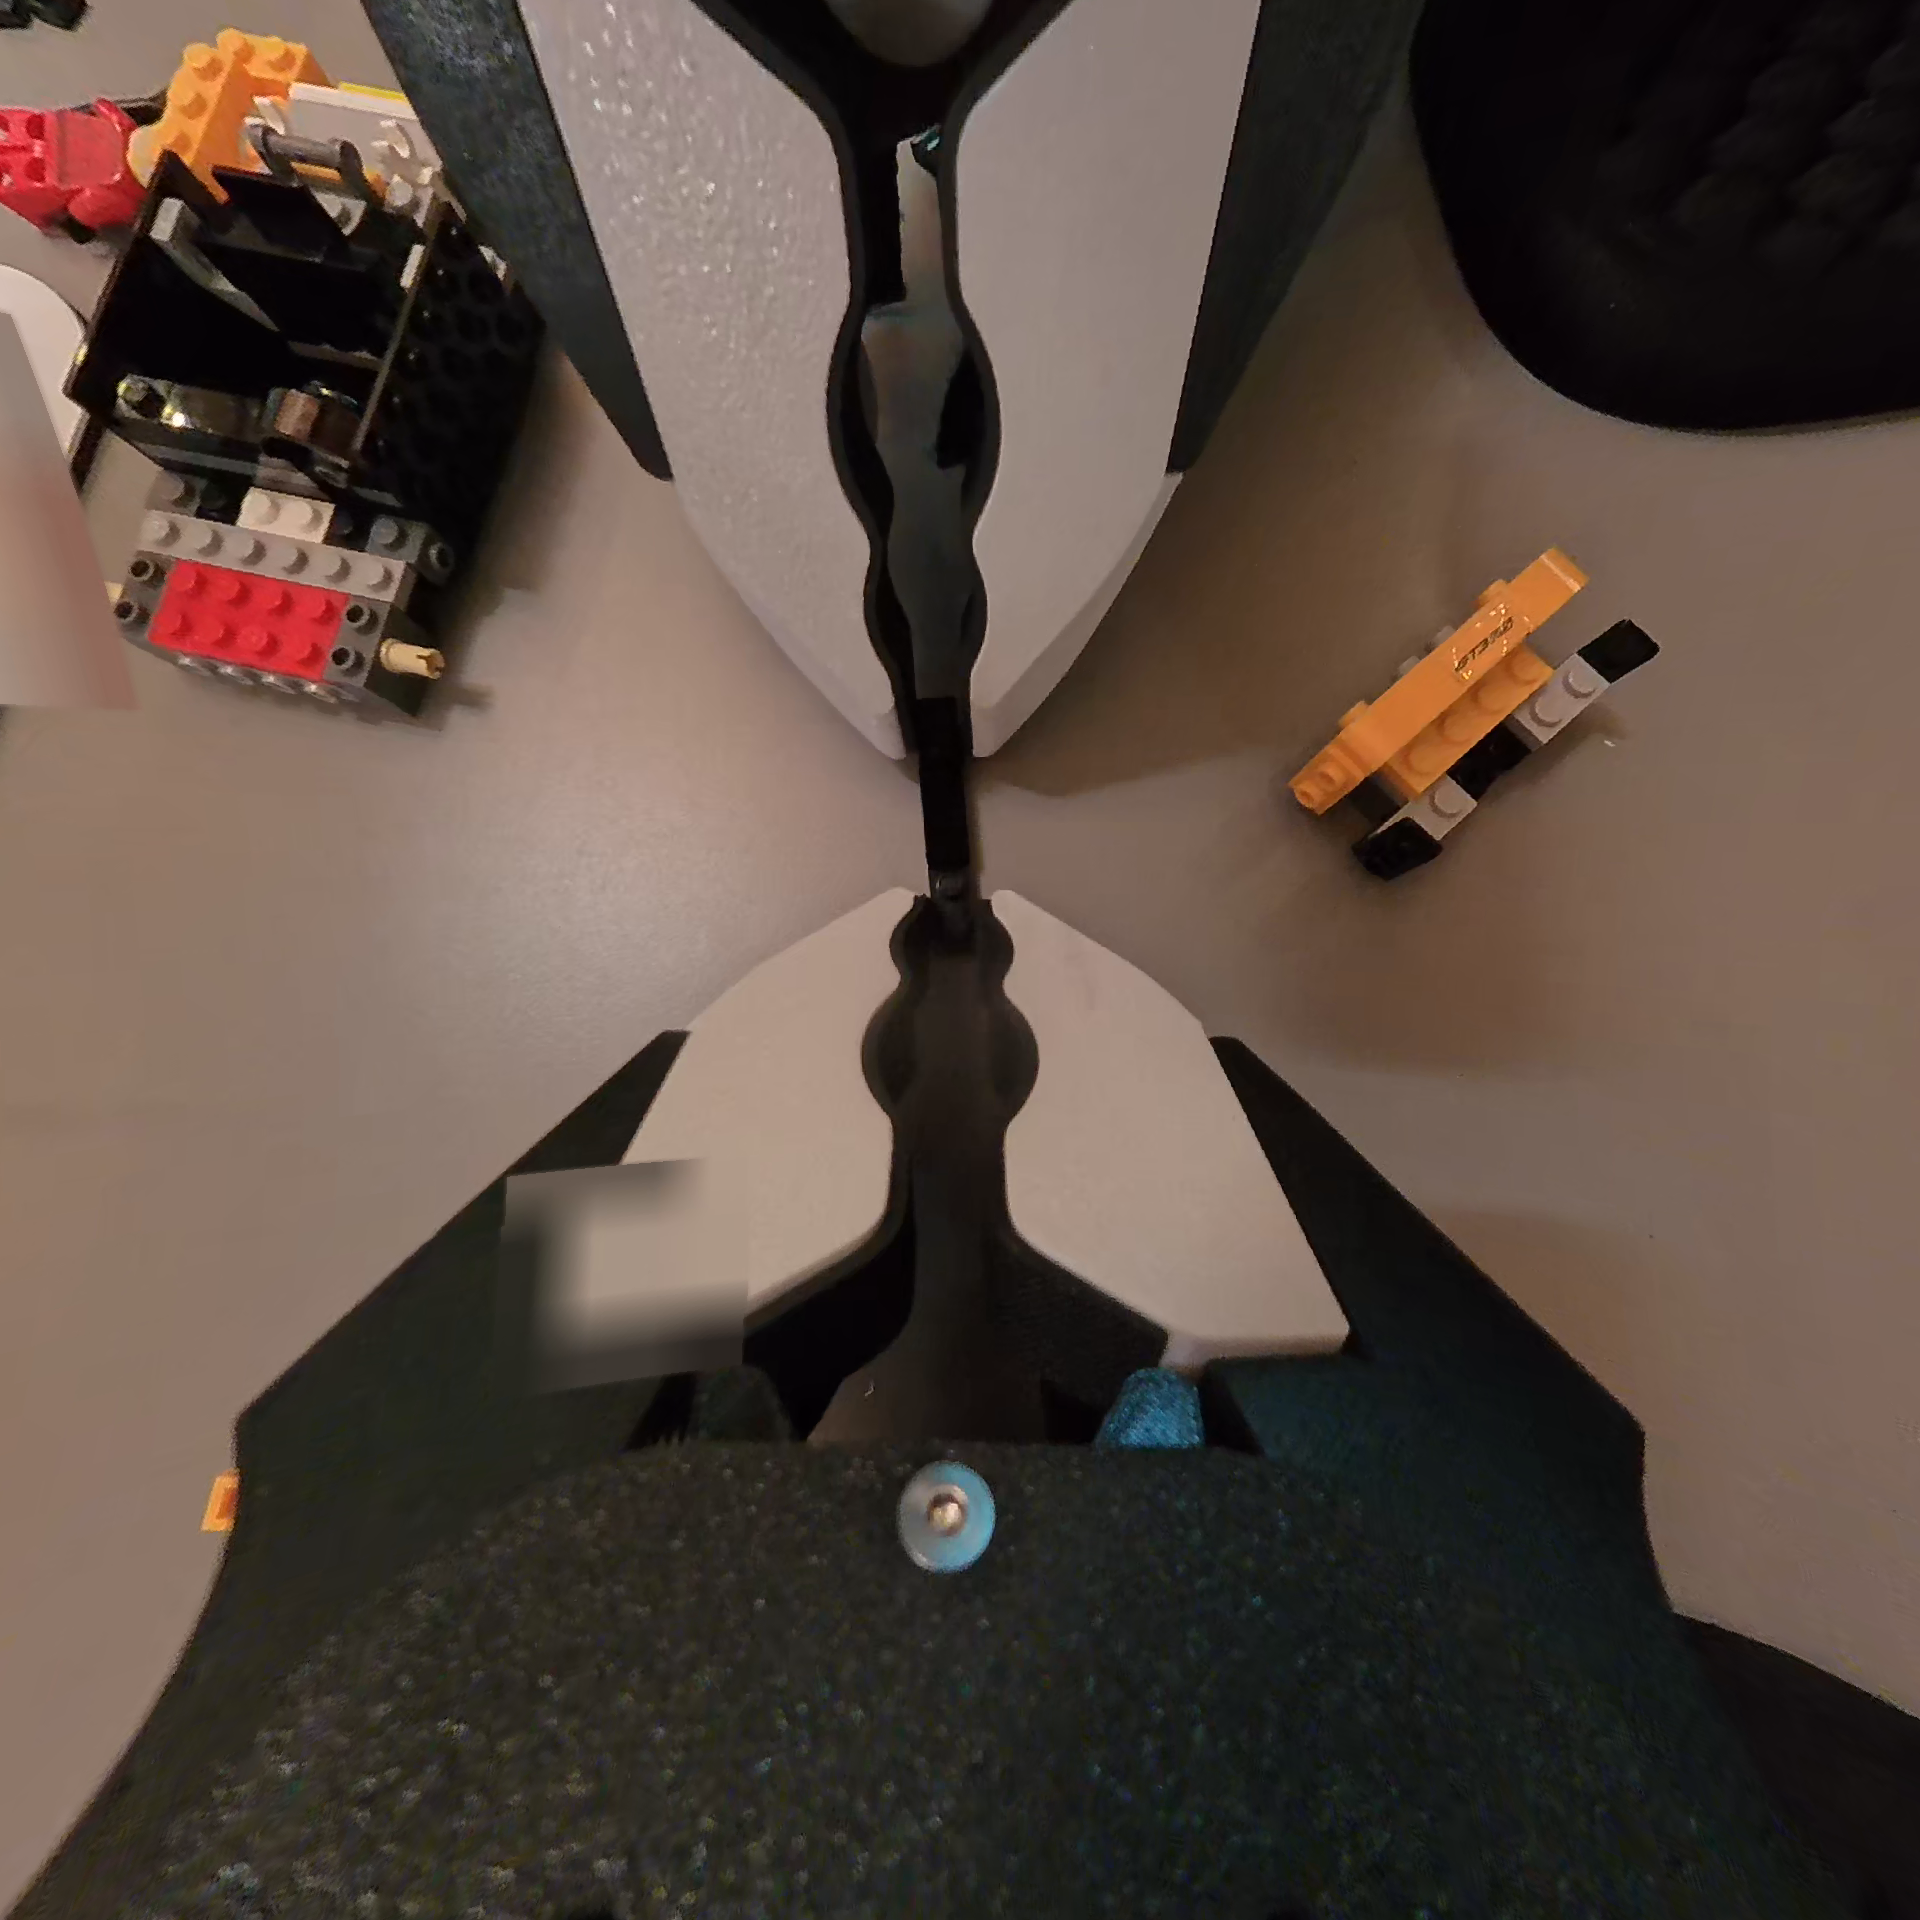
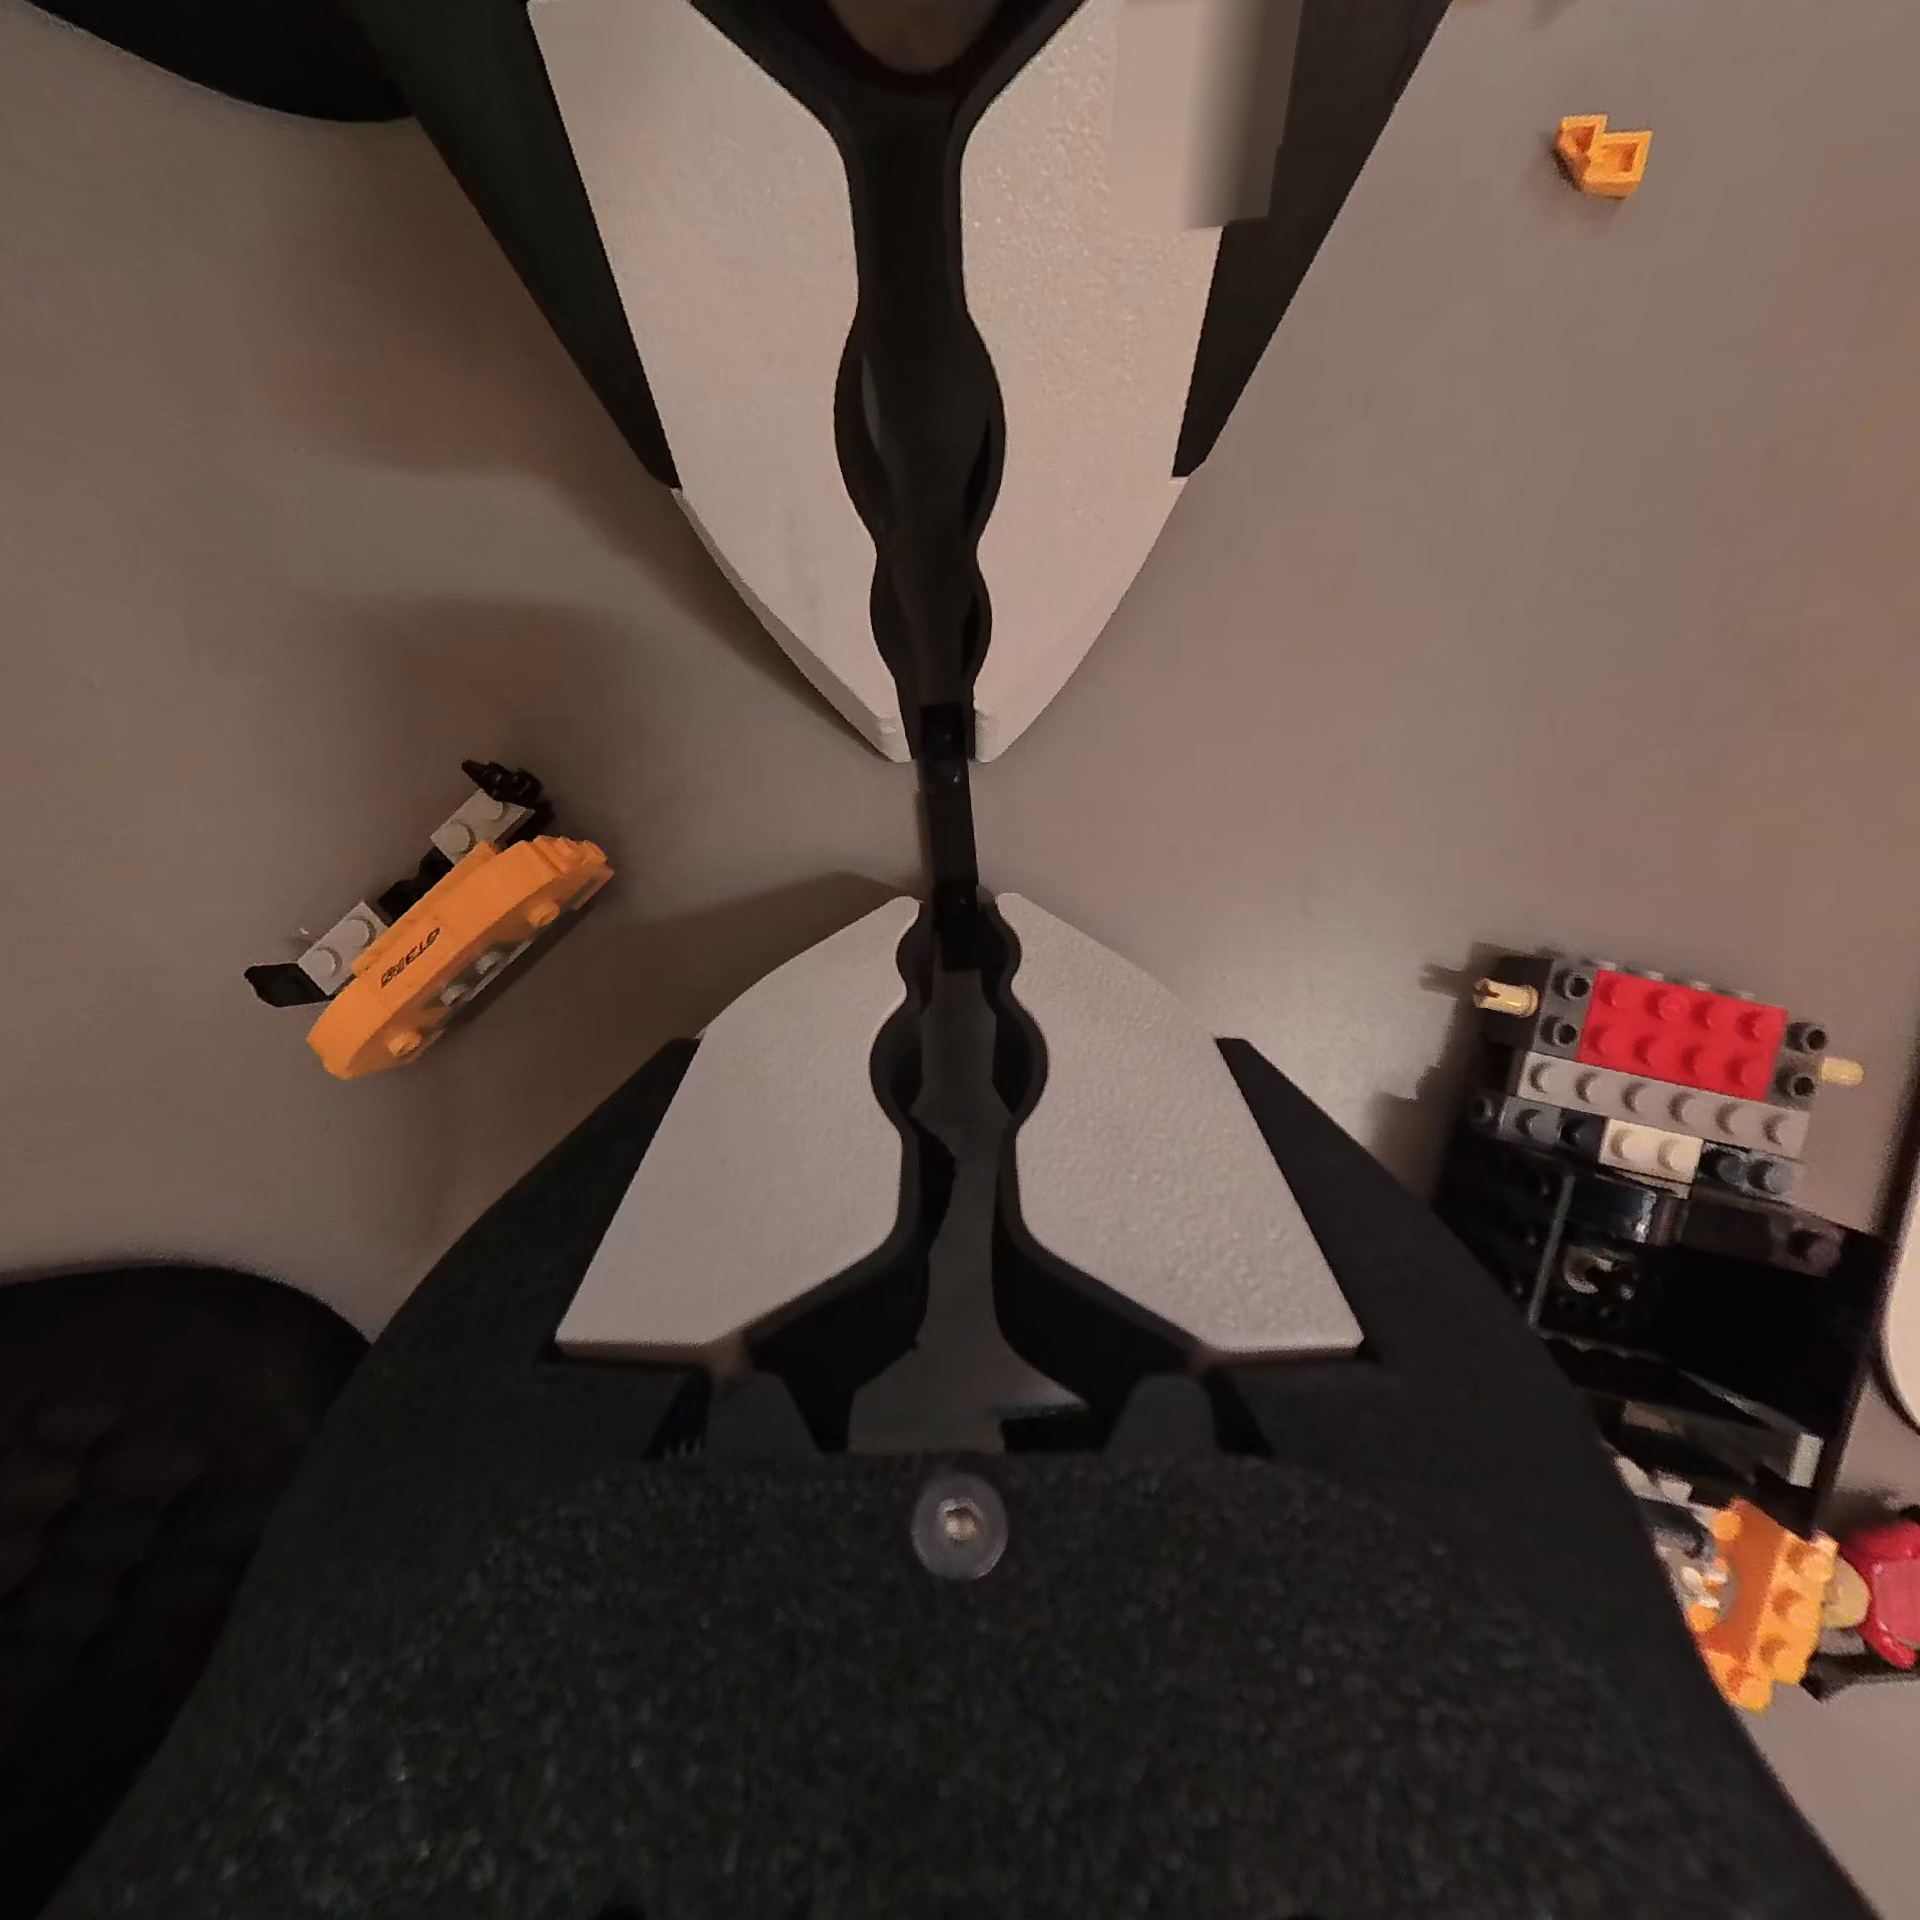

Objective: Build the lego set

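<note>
Just ahead of our left gripper [image 1: 948,914], a slim black lego piece [image 1: 948,800] spans the gap to our right gripper [image 1: 940,743], which faces it tip to tip from the top of the left wrist view. Our left jaws are closed tight on the near end of that piece, and the opposite jaws pinch its far end, so the piece hangs above the grey table [image 1: 364,935] held at both ends. In the right wrist view we see the same thing mirrored: our right gripper [image 2: 956,914] is clamped on the black piece [image 2: 951,821], with the left gripper [image 2: 940,743] gripping the other end. Further out on the table, to the right in the left wrist view, lies a small orange, black and grey assembly [image 1: 1465,717], well apart from the grippers and resting at an angle. To the upper left stands the larger partial build [image 1: 281,436], a black frame with a red plate [image 1: 249,618] and a grey strip at its near end and a tan pin sticking out beside it. Beyond it we make out orange bricks [image 1: 234,88] and a red part [image 1: 62,156]. In the right wrist view, a small orange bracket [image 2: 1605,156] lies alone at the far upper right. A dark rounded object [image 1: 1704,208] fills the far corner; we cannot tell what it is.
</note>
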Available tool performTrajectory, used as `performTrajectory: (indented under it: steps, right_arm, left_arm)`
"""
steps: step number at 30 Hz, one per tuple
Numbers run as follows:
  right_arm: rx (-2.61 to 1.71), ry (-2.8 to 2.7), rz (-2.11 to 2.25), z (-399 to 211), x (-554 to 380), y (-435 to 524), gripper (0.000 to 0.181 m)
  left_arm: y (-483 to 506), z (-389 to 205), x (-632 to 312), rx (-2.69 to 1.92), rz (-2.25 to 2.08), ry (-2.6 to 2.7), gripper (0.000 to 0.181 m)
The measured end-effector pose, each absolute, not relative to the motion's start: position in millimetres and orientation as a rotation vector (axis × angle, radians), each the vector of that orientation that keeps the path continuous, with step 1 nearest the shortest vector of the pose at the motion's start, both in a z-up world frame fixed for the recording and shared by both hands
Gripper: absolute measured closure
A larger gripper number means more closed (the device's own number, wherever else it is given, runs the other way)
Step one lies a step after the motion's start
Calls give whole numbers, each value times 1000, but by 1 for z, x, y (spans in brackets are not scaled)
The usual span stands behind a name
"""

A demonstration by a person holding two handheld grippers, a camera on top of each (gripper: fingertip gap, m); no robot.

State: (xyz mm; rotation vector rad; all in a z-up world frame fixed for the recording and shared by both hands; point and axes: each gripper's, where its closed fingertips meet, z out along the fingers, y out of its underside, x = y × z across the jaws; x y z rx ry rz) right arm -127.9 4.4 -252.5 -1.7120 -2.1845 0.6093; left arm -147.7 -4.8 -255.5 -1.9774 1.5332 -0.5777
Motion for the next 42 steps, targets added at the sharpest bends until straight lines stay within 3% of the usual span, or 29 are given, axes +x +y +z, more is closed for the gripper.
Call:
performTrajectory:
  steps: [8,21,28,37,42]
  right_arm:
    - [-1711,-2190,606,-253,-128,5,173]
    - [-1706,-2124,674,-241,-123,7,166]
    - [-1788,-1981,929,-226,-108,1,165]
    - [-2034,-1752,1600,-204,-102,-27,163]
    - [-2114,-1755,1708,-207,-102,-43,159]
  left_arm:
    - [-4,-255,-146,-1972,-588,1525,165]
    - [-4,-255,-142,-1948,-602,1526,173]
    - [-10,-248,-137,-1889,-672,1538,174]
    - [-32,-226,-125,-1732,-760,1626,173]
    - [-41,-218,-121,-1696,-754,1661,174]
